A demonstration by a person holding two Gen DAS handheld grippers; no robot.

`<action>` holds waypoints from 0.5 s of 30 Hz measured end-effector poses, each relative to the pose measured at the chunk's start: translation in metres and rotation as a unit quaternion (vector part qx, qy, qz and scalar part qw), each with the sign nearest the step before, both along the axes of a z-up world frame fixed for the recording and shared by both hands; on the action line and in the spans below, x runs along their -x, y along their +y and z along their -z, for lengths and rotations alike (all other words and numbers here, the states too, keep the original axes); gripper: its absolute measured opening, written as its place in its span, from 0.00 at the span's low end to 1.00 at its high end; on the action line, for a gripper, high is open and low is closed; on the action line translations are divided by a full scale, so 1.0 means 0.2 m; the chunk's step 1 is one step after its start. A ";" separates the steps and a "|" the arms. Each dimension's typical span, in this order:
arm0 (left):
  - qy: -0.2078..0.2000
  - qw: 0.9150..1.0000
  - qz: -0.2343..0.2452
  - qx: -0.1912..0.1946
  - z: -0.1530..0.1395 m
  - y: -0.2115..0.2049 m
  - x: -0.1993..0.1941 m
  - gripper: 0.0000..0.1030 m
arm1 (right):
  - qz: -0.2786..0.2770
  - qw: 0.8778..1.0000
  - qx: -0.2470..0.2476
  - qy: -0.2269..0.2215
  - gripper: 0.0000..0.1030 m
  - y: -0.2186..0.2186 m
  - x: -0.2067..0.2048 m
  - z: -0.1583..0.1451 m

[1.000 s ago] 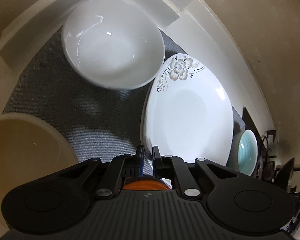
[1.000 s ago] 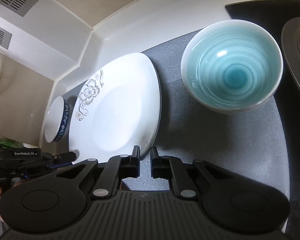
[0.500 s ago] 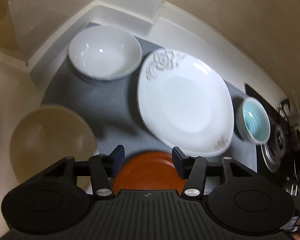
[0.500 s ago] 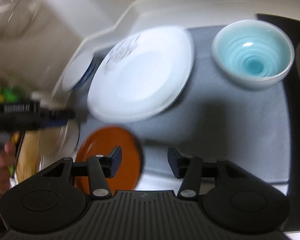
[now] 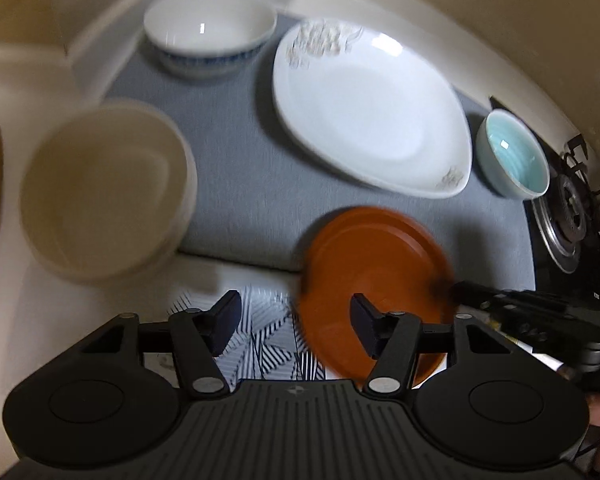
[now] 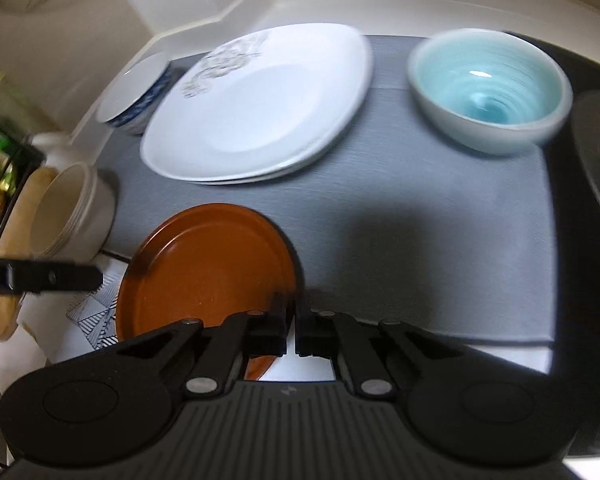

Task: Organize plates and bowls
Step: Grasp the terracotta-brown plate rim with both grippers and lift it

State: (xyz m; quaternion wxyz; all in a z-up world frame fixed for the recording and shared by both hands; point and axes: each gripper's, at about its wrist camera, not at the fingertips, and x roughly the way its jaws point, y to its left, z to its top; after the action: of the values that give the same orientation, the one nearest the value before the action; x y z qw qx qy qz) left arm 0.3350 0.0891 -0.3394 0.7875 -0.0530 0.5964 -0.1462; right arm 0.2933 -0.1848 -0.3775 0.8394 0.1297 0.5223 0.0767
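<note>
An orange plate (image 6: 204, 268) was gripped at its rim by the right gripper (image 6: 291, 330); beside it, the left gripper (image 5: 292, 322) was held open. Three bowls were counted.

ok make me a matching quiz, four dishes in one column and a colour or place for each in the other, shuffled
Dishes:
1. large floral plate
2. ribbed bowl
3. small plate
4. blue-patterned bowl

Descriptions:
A. orange, at the mat's near edge
B. pale turquoise, nearest the stove
C. white, middle of the mat
D. back corner, by the wall

Pairs: 1-C, 2-B, 3-A, 4-D
</note>
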 end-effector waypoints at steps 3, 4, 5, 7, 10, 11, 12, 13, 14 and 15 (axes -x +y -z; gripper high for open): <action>0.027 0.999 0.007 0.021 0.09 -0.03 -0.02 0.25 | 0.012 1.000 -0.003 0.001 0.04 -0.04 0.05 0.00; 0.044 0.999 0.005 0.026 0.13 -0.03 -0.03 0.22 | 0.016 1.000 -0.008 0.000 0.04 -0.05 0.06 0.01; 0.058 0.998 0.004 0.037 0.17 -0.03 -0.04 0.19 | 0.018 1.000 -0.011 -0.001 0.04 -0.05 0.07 0.01; 0.059 0.997 0.010 0.049 0.20 -0.04 -0.04 0.12 | 0.017 1.000 -0.010 0.000 0.04 -0.04 0.07 0.01; 0.049 0.998 0.016 0.037 0.19 -0.07 -0.03 0.08 | 0.010 1.000 -0.006 0.002 0.07 -0.02 0.08 0.00; 0.045 0.998 0.016 0.035 0.19 -0.07 -0.03 0.08 | 0.007 1.000 -0.005 0.003 0.11 -0.02 0.08 0.00; 0.041 0.998 0.015 0.033 0.19 -0.07 -0.02 0.08 | 0.006 1.000 -0.006 0.003 0.15 -0.02 0.08 0.00; 0.040 0.999 0.012 0.033 0.19 -0.07 -0.01 0.08 | 0.007 1.000 -0.005 0.002 0.25 -0.02 0.08 0.00; 0.045 0.998 0.003 0.036 0.19 -0.07 -0.01 0.07 | 0.013 1.000 -0.001 -0.002 0.32 -0.02 0.09 0.00; 0.053 0.998 -0.007 0.042 0.19 -0.06 -0.01 0.07 | 0.019 1.000 0.001 -0.006 0.35 -0.03 0.10 0.00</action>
State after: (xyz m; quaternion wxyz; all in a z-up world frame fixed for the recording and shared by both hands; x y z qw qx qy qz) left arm 0.3361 0.0766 -0.3775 0.7527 -0.0981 0.6304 -0.1625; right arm 0.2738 -0.1908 -0.3775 0.8439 0.1382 0.5147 0.0613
